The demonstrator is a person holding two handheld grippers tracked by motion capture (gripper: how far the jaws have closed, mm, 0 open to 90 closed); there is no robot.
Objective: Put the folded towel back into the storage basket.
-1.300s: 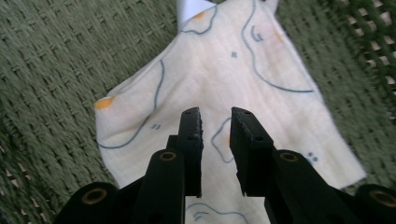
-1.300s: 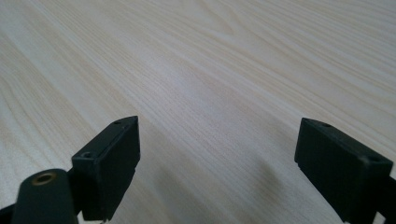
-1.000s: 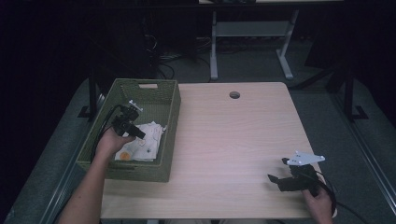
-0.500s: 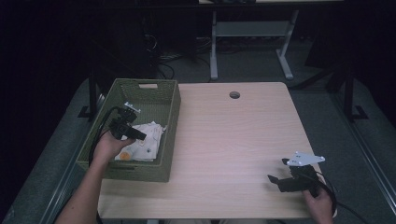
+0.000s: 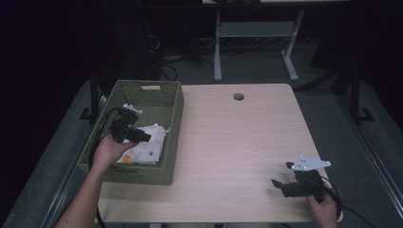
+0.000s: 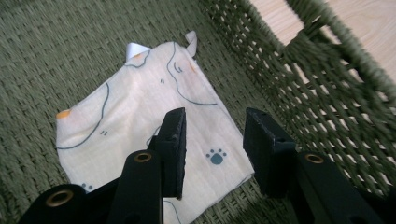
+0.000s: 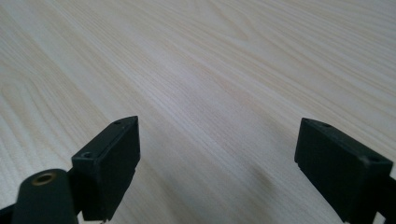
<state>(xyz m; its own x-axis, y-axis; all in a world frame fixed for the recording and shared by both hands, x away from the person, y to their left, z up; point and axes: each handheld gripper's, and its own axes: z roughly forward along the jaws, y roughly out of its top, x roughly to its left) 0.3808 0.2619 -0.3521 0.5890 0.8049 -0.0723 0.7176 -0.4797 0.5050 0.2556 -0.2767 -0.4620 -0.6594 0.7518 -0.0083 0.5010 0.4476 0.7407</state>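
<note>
A green woven basket stands at the table's left. Inside it lies a folded cream cloth printed with paw marks and orange spots, also seen flat on the basket floor as the cloth in the left gripper view. My left gripper hovers over the cloth inside the basket, its jaws partly open with nothing between them; the left gripper sits just above the cloth's near edge. My right gripper rests low over the bare wood at the table's front right, the right gripper wide open and empty.
The basket wall rises close on the right of the left gripper. A light wooden table has a round cable hole near its far edge. Cables trail from both grippers. Desk legs and wires stand on the floor behind.
The left hand and gripper have drawn slightly back and toward the basket's near left side, staying over the cloth. The right gripper has not moved.
</note>
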